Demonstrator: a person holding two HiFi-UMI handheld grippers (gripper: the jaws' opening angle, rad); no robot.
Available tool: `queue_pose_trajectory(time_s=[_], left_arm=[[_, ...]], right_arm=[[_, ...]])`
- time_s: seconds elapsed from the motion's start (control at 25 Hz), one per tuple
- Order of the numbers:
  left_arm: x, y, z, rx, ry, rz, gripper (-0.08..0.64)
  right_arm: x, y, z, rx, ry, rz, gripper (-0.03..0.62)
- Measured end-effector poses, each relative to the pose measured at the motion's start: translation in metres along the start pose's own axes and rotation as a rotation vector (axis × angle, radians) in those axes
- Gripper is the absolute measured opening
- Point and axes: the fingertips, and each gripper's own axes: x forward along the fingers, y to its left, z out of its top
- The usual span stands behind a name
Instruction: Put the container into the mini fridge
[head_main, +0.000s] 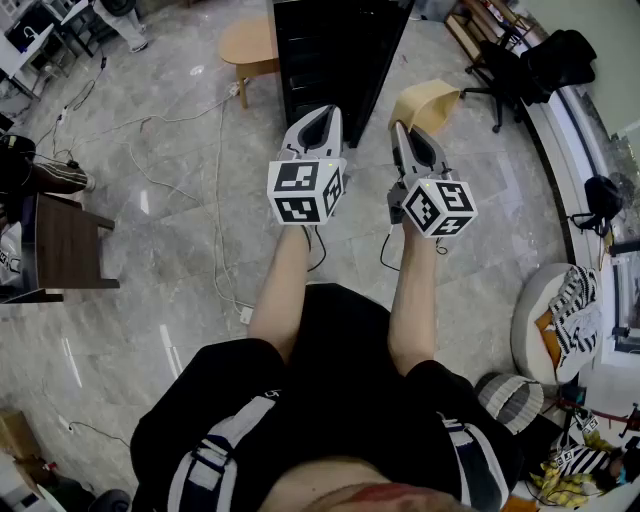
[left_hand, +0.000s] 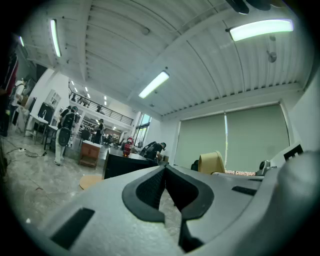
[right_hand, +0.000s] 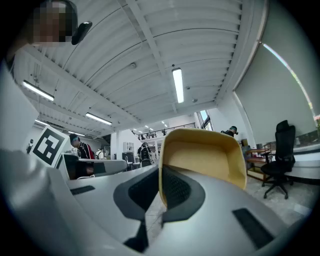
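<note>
A tan, open plastic container (head_main: 425, 103) hangs tilted from my right gripper (head_main: 400, 128), whose jaws are shut on its rim. In the right gripper view the container (right_hand: 202, 155) fills the middle, its wall pinched at my right gripper (right_hand: 160, 170). My left gripper (head_main: 318, 112) is held level beside it, shut with nothing in it; its pads meet in the left gripper view (left_hand: 165, 167). The black mini fridge (head_main: 335, 50) stands on the floor just ahead of both grippers. It also shows as a dark box (left_hand: 125, 162) beyond the left jaws.
A low round wooden table (head_main: 250, 45) stands left of the fridge. A dark side table (head_main: 65, 245) is at far left, with cables (head_main: 215, 200) across the marble floor. A black office chair (head_main: 510, 60) and a round cushion (head_main: 545, 325) are on the right.
</note>
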Motion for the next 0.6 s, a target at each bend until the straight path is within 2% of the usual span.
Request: queue_pose_trajectory(time_s=[0.28, 0.4, 0.6], left_arm=[[-0.001, 0.011, -0.005, -0.010, 0.013, -0.004, 0.006], [-0.004, 0.023, -0.008, -0.014, 0.032, 0.016, 0.006], [-0.006, 0.038, 0.003, 0.019, 0.010, 0.015, 0.006]], right_arm=[[0.007, 0.005, -0.006, -0.027, 0.010, -0.025, 0.014], [0.011, 0.006, -0.011, -0.020, 0.025, -0.037, 0.014], [0.034, 0.016, -0.023, -0.003, 0.059, -0.029, 0.014]])
